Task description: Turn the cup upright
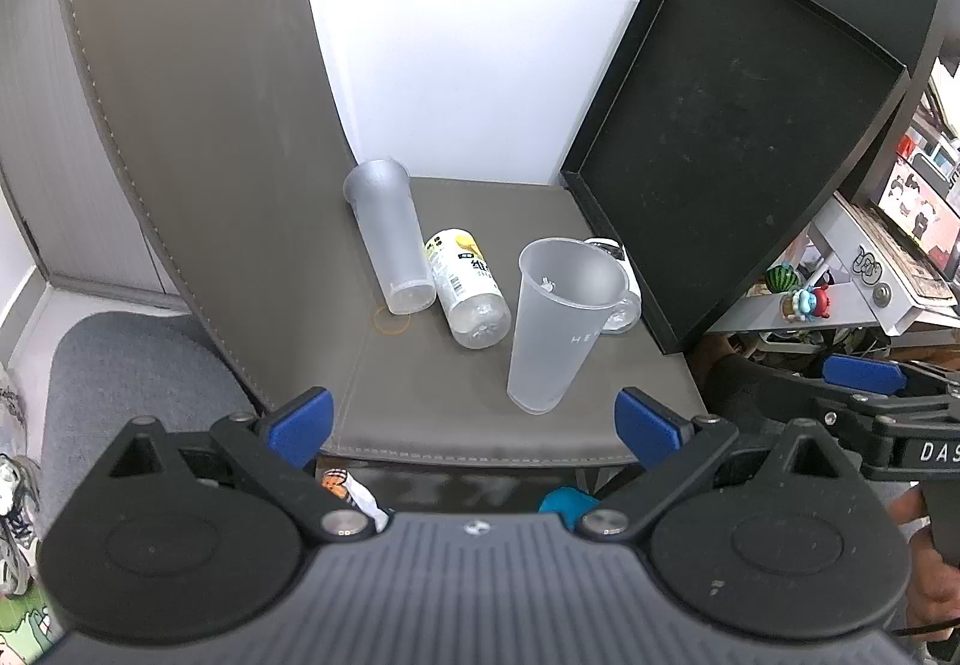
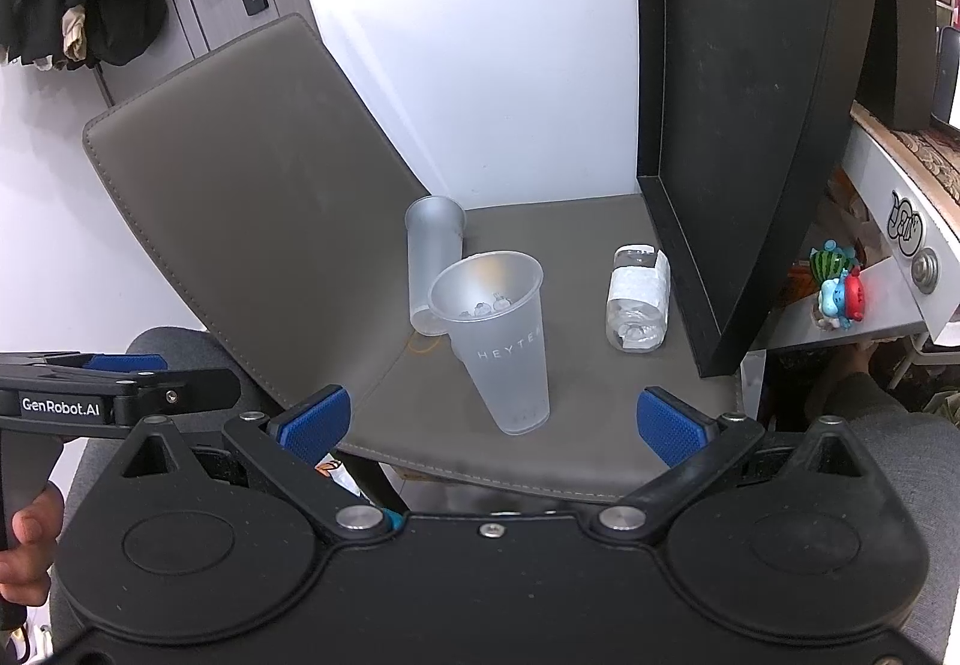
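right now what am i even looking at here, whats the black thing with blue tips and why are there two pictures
Those are two hand-held grippers, each with a camera looking out along its fingers. One picture comes from the left gripper, the other from the right gripper. Both are open and hold nothing. They face a grey chair seat. On it stands an upright frosted cup, open end up. A second frosted cup lies on its side behind it. A labelled plastic bottle and a clear bottle also lie flat. A black tray leans at the seat's right side.
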The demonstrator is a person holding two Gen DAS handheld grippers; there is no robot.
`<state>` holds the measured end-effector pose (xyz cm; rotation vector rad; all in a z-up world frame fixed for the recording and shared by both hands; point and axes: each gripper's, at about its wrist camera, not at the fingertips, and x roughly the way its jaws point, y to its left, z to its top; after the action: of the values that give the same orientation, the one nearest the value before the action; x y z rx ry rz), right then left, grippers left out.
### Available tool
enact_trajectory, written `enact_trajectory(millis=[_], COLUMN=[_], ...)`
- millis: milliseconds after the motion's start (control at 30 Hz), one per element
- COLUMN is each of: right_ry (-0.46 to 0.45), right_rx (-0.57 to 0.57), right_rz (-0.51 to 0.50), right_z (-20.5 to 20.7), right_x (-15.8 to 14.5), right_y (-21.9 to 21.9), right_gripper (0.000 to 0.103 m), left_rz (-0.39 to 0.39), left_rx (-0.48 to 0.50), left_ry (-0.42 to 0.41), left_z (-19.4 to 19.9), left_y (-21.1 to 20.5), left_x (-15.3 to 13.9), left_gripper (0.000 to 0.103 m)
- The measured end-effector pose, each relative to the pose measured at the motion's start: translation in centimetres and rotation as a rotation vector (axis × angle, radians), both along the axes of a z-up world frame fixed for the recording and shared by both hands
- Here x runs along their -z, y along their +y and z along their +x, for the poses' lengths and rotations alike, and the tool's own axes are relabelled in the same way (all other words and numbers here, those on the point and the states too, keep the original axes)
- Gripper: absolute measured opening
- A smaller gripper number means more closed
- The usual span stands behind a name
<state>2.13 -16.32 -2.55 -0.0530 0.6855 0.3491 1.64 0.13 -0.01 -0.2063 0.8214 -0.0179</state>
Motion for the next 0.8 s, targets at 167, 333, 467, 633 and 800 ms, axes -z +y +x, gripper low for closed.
enact_trajectory(millis=[167,333,467,633,800], right_ry=[0.002,0.001,0.001,0.000,0.001], right_rx=[0.002,0.002,0.002,0.004,0.000], right_rz=[0.001,0.001,0.001,0.003,0.007], right_z=[0.01,0.07,0.04,0.01,-0.01], right_x=[0.05,0.03,0.02,0.00,0.01], right_y=[-0.03,0.03,0.02,-0.02,-0.05], right_gripper=[0.103,0.103,0.103,0.103,0.103], left_rz=[-0.002,-0.004,0.001,0.020,0.033], left_rx=[-0.002,-0.003,-0.008,-0.001,0.011], left_ry=[0.001,0.000,0.002,0.005,-0.003], left_z=[-0.02,-0.02,-0.01,0.01,-0.04], left_y=[0.07,0.08,0.06,-0.04,-0.27], left_x=[-0.01,-0.03,0.00,-0.11,-0.27], left_gripper=[0.100,0.100,0.100,0.100,0.100])
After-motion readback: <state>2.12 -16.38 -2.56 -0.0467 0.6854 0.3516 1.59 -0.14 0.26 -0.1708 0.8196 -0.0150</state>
